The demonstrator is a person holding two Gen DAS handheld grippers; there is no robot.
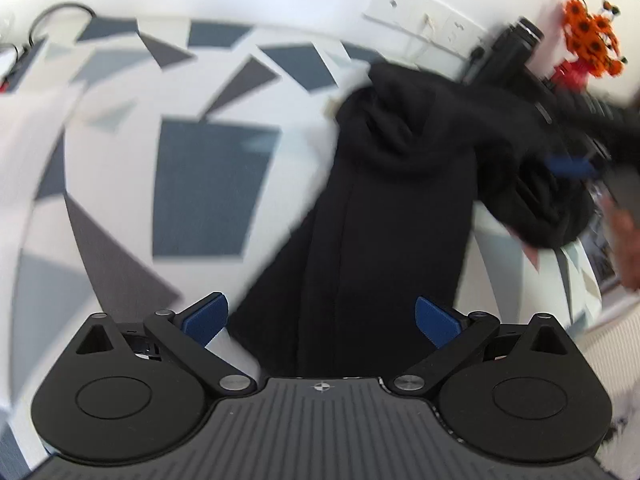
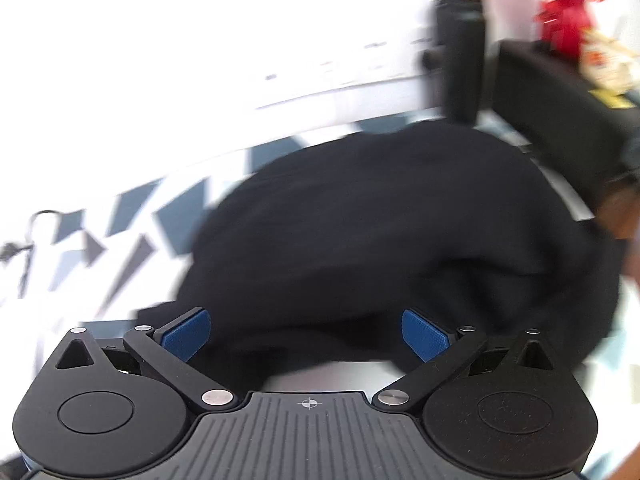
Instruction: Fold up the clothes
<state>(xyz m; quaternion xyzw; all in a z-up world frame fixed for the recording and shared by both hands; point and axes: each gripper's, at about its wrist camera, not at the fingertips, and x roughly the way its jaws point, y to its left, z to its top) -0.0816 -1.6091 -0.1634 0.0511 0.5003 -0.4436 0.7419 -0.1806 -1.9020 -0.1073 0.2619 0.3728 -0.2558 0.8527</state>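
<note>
A black garment (image 1: 392,208) lies in a long folded strip on a bedsheet (image 1: 208,184) printed with grey and blue shapes. Its far end is bunched up. My left gripper (image 1: 322,320) hangs above the near end of the strip, jaws wide apart, blue pads bare, nothing held. The right wrist view shows the same black garment (image 2: 380,232) as a broad heap. Over its near edge my right gripper (image 2: 306,336) stands open and empty. At the right of the left wrist view, the right gripper (image 1: 572,166) shows as a blurred blue pad over the bunched end.
A black bottle (image 2: 460,52) stands behind the garment by the white wall. Orange and red flowers (image 1: 592,36) sit at the far right. A cable (image 2: 28,236) lies on the sheet at the left. A person's hand (image 1: 628,240) enters at the right edge.
</note>
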